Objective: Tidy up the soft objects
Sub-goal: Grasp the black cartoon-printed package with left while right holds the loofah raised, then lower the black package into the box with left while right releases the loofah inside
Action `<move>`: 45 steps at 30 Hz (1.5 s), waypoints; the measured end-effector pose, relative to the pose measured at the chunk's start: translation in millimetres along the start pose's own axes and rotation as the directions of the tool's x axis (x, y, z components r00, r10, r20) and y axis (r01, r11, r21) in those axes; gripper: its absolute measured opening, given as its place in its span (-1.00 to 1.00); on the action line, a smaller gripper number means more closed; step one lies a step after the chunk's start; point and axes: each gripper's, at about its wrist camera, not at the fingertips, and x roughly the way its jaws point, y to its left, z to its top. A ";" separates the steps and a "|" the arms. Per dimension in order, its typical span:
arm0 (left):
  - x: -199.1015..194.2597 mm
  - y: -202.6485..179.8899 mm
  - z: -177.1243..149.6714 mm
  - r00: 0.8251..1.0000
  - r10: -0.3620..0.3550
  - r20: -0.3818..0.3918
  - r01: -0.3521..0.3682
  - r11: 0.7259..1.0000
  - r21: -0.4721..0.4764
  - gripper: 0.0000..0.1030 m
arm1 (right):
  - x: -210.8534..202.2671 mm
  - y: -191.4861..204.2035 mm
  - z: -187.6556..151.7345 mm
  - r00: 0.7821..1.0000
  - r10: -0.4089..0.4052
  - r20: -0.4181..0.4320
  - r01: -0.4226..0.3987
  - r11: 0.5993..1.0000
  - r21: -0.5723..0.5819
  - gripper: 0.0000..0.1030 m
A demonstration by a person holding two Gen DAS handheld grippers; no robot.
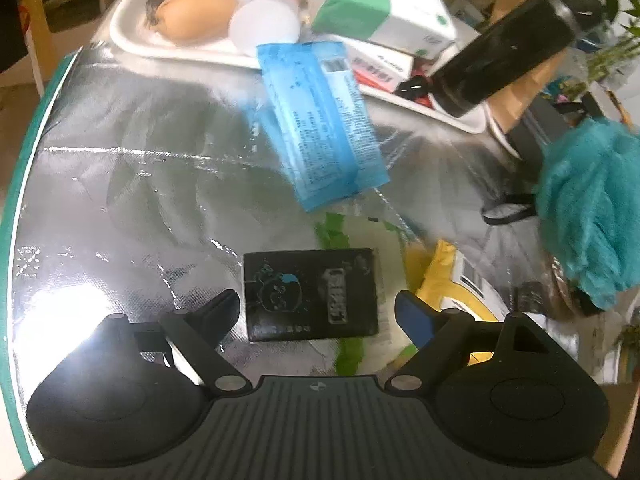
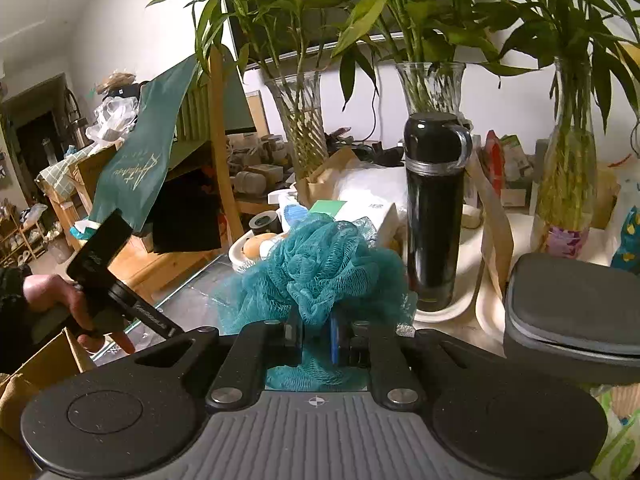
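Observation:
My left gripper (image 1: 316,300) points down at a silver foil surface (image 1: 120,180), its jaws open. A small black packet (image 1: 310,294) lies flat between the two fingers, and neither pad presses on it. Beyond it a blue wipes packet (image 1: 320,120) lies at a slant. A teal mesh bath pouf (image 2: 320,268) bulges out of my right gripper (image 2: 316,332), which is shut on it. The same pouf (image 1: 588,208) hangs at the right edge of the left wrist view, above the foil.
Yellow and green packets (image 1: 440,276) lie under and beside the black one. A white tray (image 1: 132,40) holds a brown egg-shaped thing and boxes. A black flask (image 2: 434,208) stands on another tray, with glass vases (image 2: 432,84) of bamboo behind. A hand (image 2: 52,292) holds the left gripper.

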 end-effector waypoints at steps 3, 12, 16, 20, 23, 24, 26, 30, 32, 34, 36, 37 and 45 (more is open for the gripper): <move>10.3 3.8 3.1 0.999 0.016 -0.030 -0.017 1.000 -0.011 0.65 | -1.7 -3.5 -0.5 1.000 0.002 -0.001 -0.002 1.000 0.011 -0.72; -0.3 -1.9 -0.2 0.999 0.035 0.030 -0.036 0.999 0.030 0.35 | -3.9 -1.1 -0.6 1.000 0.003 -0.014 -0.003 1.000 0.015 -0.72; -19.0 -4.5 0.3 0.995 0.030 0.100 -0.033 0.999 0.033 0.35 | -4.6 2.4 1.7 1.000 -0.021 -0.021 0.021 1.000 0.014 -0.72; -46.5 -9.8 0.1 0.980 0.031 0.198 -0.041 0.998 0.044 0.35 | -5.6 7.1 4.2 0.996 -0.081 -0.037 0.082 0.997 0.010 -0.72; -65.6 -19.3 -2.5 0.962 0.053 0.267 -0.075 0.994 0.074 0.35 | -8.2 11.3 4.7 0.992 -0.115 -0.043 0.115 0.993 0.008 -0.72; -71.1 -23.3 -3.9 0.954 0.068 0.291 -0.097 0.992 0.085 0.35 | -8.9 13.4 5.2 0.991 -0.127 -0.043 0.127 0.992 0.002 -0.72; -81.8 -31.2 -7.4 0.938 0.099 0.331 -0.141 0.985 0.104 0.35 | -11.4 17.7 6.1 0.988 -0.148 -0.039 0.149 0.989 0.003 -0.72; -97.2 -40.9 -14.2 0.923 0.109 0.369 -0.166 0.978 0.126 0.35 | -19.8 27.9 7.2 0.984 -0.177 -0.034 0.177 0.984 -0.001 -0.72; -103.6 -45.9 -19.2 0.916 0.109 0.385 -0.176 0.974 0.143 0.35 | -26.0 32.6 7.5 0.983 -0.180 -0.023 0.180 0.984 0.006 -0.72; -108.6 -51.1 -23.9 0.908 0.120 0.401 -0.198 0.967 0.158 0.35 | -32.8 37.6 7.2 0.986 -0.169 -0.012 0.169 0.986 0.004 -0.72; -114.4 -55.9 -28.3 0.899 0.132 0.417 -0.217 0.962 0.164 0.35 | -39.1 42.8 6.8 0.986 -0.164 -0.003 0.164 0.986 0.007 -0.72; -116.8 -58.0 -30.8 0.895 0.138 0.424 -0.225 0.960 0.164 0.35 | -42.6 45.6 6.4 0.987 -0.162 0.001 0.162 0.987 0.007 -0.72; -144.3 -77.4 -59.3 0.866 0.127 0.484 -0.238 0.955 0.175 0.35 | -66.4 66.5 4.8 0.991 -0.130 0.036 0.130 0.991 0.019 -0.72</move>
